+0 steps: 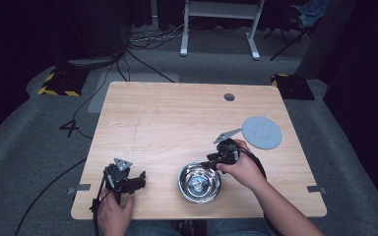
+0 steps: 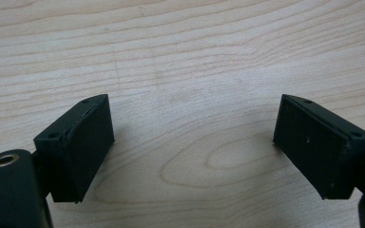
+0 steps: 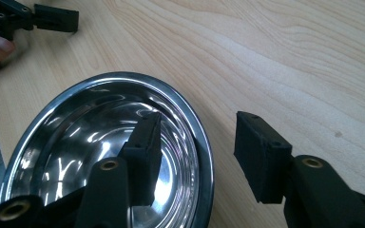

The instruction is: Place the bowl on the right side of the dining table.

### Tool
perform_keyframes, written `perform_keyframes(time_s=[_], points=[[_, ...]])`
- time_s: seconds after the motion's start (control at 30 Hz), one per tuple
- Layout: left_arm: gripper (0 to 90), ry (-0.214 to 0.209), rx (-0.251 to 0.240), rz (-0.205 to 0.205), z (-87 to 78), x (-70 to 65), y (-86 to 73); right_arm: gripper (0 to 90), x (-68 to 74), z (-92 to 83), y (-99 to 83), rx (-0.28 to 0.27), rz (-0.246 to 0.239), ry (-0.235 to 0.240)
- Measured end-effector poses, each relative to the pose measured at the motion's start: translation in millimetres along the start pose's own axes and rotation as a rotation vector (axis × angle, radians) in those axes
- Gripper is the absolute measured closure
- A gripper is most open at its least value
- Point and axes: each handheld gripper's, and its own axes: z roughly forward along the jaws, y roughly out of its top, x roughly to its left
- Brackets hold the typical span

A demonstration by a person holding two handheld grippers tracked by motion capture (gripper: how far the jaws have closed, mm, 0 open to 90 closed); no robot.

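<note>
A shiny steel bowl stands near the table's front edge, right of centre. My right gripper is at the bowl's far right rim, held in a hand. In the right gripper view the bowl lies under my right gripper: one jaw hangs inside the bowl, the other outside over the wood, and neither pad touches the rim. My left gripper rests near the front left, its jaws wide apart over bare wood in the left gripper view, with nothing between them.
A flat grey disc lies on the wooden table at the right, behind my right hand. A small grey grommet sits near the far edge. The left gripper and a thumb appear beyond the bowl in the right gripper view.
</note>
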Motion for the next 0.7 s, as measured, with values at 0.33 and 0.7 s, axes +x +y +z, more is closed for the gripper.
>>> perform_keyframes(time_s=[0.33,0.7], points=[[13.3,0.004,0.001,0.001,0.0,-0.2,0.1,62.2,-5.8,17.6,-7.0,0.065,-0.058,0.02],[13.3,0.005,0.002,0.003,0.0,-0.4,0.1,73.9,-4.6,27.5,-11.5,0.145,-0.065,0.056]])
